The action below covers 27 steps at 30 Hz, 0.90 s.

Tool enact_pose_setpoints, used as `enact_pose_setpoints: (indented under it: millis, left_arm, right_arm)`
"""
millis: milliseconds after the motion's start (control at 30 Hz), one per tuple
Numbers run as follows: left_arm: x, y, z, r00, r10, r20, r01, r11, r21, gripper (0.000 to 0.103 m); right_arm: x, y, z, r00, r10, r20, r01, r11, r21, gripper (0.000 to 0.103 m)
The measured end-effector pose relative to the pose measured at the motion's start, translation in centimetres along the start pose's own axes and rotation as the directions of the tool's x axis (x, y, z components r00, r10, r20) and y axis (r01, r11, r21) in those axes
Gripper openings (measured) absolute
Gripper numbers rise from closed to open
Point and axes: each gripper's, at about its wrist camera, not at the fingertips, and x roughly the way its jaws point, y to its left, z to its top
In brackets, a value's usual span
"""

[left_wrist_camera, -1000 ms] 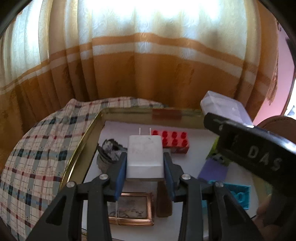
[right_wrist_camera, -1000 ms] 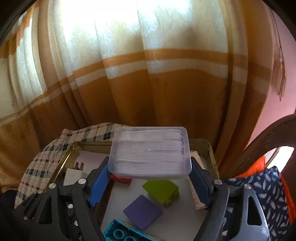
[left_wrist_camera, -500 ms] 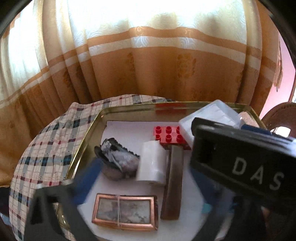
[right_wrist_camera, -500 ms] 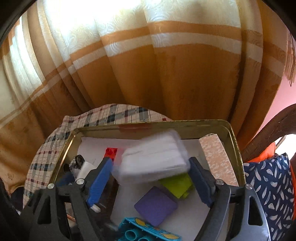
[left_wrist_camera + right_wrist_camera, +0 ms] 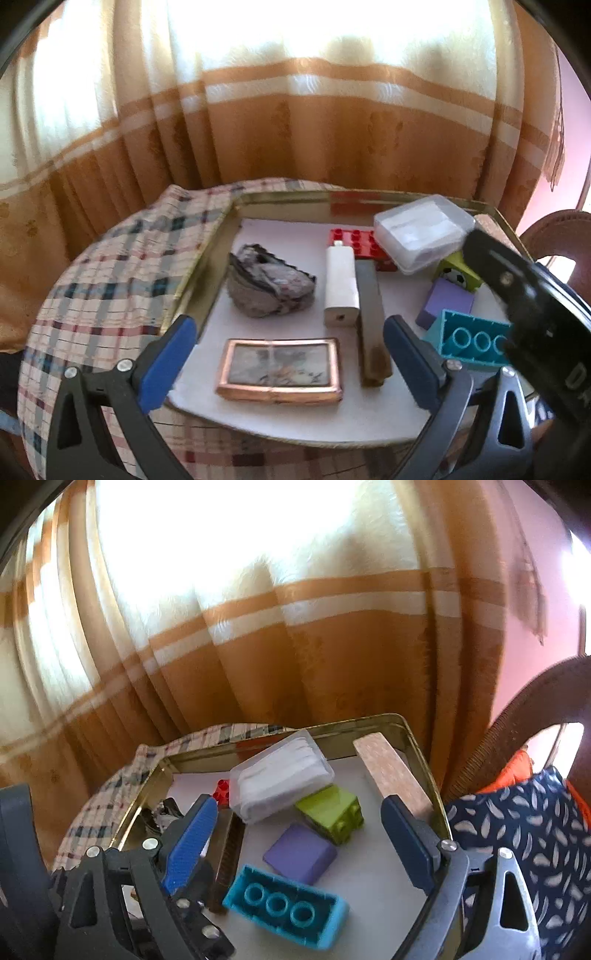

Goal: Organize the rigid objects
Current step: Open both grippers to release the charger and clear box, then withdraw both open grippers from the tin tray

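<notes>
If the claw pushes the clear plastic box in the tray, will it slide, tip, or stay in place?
The clear plastic box seems to rest tilted on the red brick and green block, so a push would probably tip or slide it off. Its smooth walls look slippery. It seems light, holding only white sheets.

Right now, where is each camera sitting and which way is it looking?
Left wrist: sits on the left hand-held gripper, looking down past its open blue fingers at the tray's left half; the right tool's black body crosses its right edge.
Right wrist: sits on the right hand-held gripper, jaws opening with nothing between them, looking at the tray's right half.
Both show the clear box, purple block, teal brick and curtain.
</notes>
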Motion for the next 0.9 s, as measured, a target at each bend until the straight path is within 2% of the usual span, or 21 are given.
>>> enact_pose_setpoints:
  millis: [100,200,267,367,433,667,767,900]
  left_arm:
    - [-1.4,0.7,-0.8,0.994,0.065,0.087,-0.066,0.998,0.007,0.102]
    - [-2.7,1.4,-2.0,0.979,0.117,0.167,-0.119,0.993,0.000,0.103]
    - [-3.4,1.9,-2.7,0.969,0.135,0.205,-0.136,0.991,-0.012,0.103]
    - [-4.1,2.7,-2.9,0.965,0.137,0.222,-0.133,0.991,-0.032,0.103]
    - [-4.3,3.2,-2.9,0.963,0.149,0.226,-0.142,0.989,-0.049,0.103]
    - [-4.5,5.2,-3.7,0.975,0.130,0.183,-0.106,0.985,-0.133,0.103]
    - [-5.2,5.8,-4.2,0.972,0.124,0.201,-0.090,0.982,-0.169,0.103]
    - [-5.8,5.7,-4.4,0.969,0.120,0.217,-0.085,0.983,-0.163,0.103]
  right_arm:
    - [-2.1,0.0,-1.2,0.996,-0.023,0.090,0.022,1.000,0.014,0.092]
    - [-4.3,0.3,-2.5,0.980,-0.065,0.189,0.062,0.998,0.021,0.094]
    - [-5.7,0.4,-2.9,0.966,-0.081,0.247,0.074,0.997,0.038,0.097]
    - [-7.3,0.6,-3.5,0.946,-0.108,0.307,0.098,0.994,0.050,0.101]
    - [-7.6,0.7,-3.7,0.945,-0.110,0.307,0.098,0.994,0.054,0.102]
    - [-8.4,1.7,-4.7,0.948,-0.102,0.301,0.090,0.994,0.056,0.102]
    - [-8.8,2.8,-5.3,0.941,-0.114,0.320,0.116,0.993,0.012,0.102]
    - [-8.6,4.3,-5.5,0.938,-0.123,0.323,0.150,0.987,-0.057,0.102]
